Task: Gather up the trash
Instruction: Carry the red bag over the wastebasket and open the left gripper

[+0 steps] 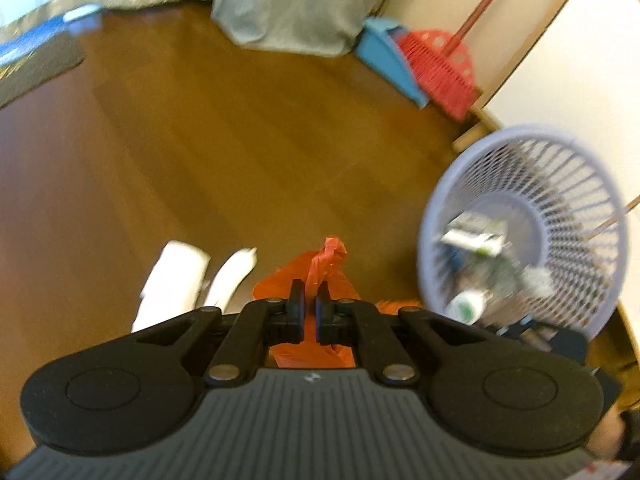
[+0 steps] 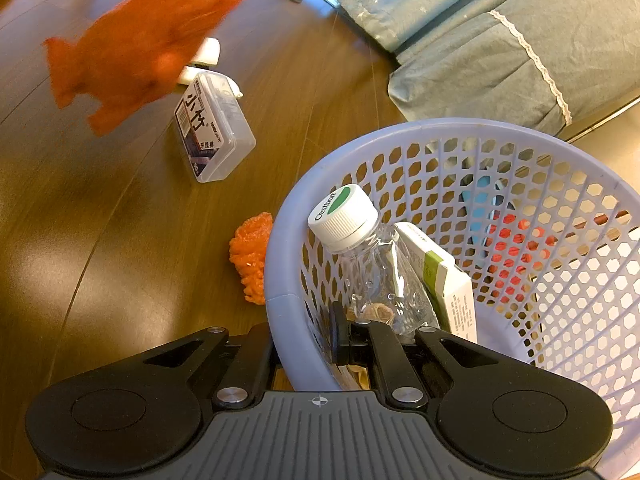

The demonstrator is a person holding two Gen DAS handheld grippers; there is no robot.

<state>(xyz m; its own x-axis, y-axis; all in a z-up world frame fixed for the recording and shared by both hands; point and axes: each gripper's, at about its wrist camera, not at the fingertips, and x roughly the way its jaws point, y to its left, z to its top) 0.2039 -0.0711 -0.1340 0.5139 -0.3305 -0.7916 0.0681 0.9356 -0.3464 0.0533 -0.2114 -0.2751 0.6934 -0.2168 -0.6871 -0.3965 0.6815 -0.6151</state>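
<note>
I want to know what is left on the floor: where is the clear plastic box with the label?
In the right wrist view the clear plastic box lies on the wooden floor, upper left of the basket, beyond the crumpled orange scrap.

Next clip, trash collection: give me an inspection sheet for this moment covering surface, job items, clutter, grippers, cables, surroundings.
Surface: wooden floor, bare between items.
Job's things: lavender basket holds plastic bottle and carton; orange plastic bag lifted.
Clutter: clear floss-pick box, orange crumpled wad, white pieces on floor.
Grippers: left hand-held gripper shut on the bag; right hand-held gripper shut on the basket rim.
Cables: nothing seen.
Surroundings: red broom, blue dustpan, teal bedding.
</note>
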